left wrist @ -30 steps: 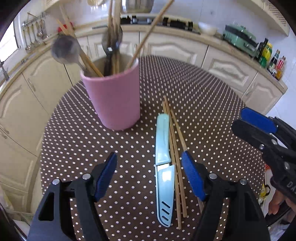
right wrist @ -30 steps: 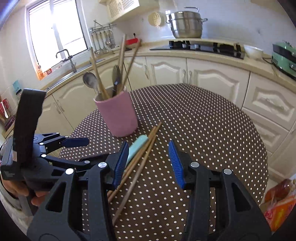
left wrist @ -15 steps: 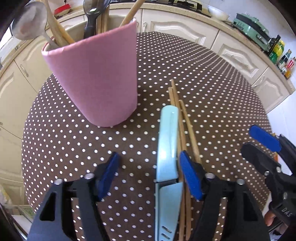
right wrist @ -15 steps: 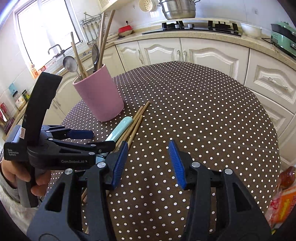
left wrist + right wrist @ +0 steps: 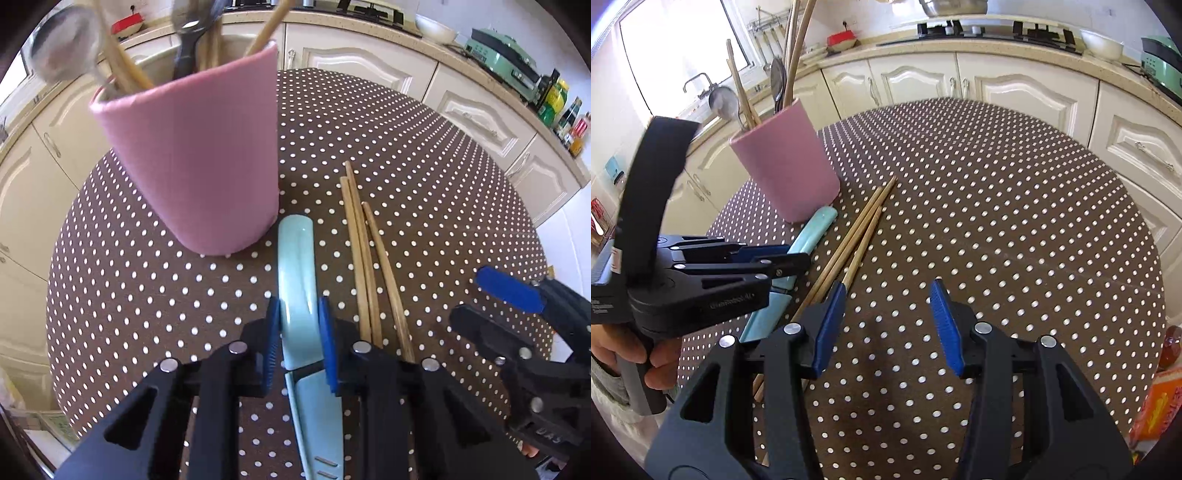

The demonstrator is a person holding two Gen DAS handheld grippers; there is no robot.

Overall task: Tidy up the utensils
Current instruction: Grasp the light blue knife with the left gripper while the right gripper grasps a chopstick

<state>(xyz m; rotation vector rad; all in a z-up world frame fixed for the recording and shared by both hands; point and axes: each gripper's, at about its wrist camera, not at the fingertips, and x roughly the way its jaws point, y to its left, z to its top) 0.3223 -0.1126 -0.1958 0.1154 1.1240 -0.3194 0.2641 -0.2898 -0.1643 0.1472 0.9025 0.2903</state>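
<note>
A light blue sheathed knife (image 5: 297, 266) lies on the dotted tablecloth beside the pink utensil cup (image 5: 195, 162). My left gripper (image 5: 298, 328) points steeply down and its jaws are closing, both blue pads pressed against the knife's handle. Three wooden chopsticks (image 5: 364, 258) lie just right of the knife. In the right wrist view the knife (image 5: 812, 232) shows under the left gripper (image 5: 783, 258), near the cup (image 5: 786, 173). My right gripper (image 5: 886, 306) hovers open over bare cloth, its left pad close to the chopsticks (image 5: 857, 236), nothing between its fingers.
The cup holds a ladle (image 5: 62, 51), spoons and more chopsticks. The round table (image 5: 1015, 206) drops off at its edges toward cream cabinets (image 5: 1015, 88). An orange package (image 5: 1156, 406) sits low at the right. A hand (image 5: 628, 354) holds the left gripper's handle.
My left gripper came down over the knife and its jaws narrowed from wide open onto the handle. The right gripper sank toward the table beside the chopsticks, still open.
</note>
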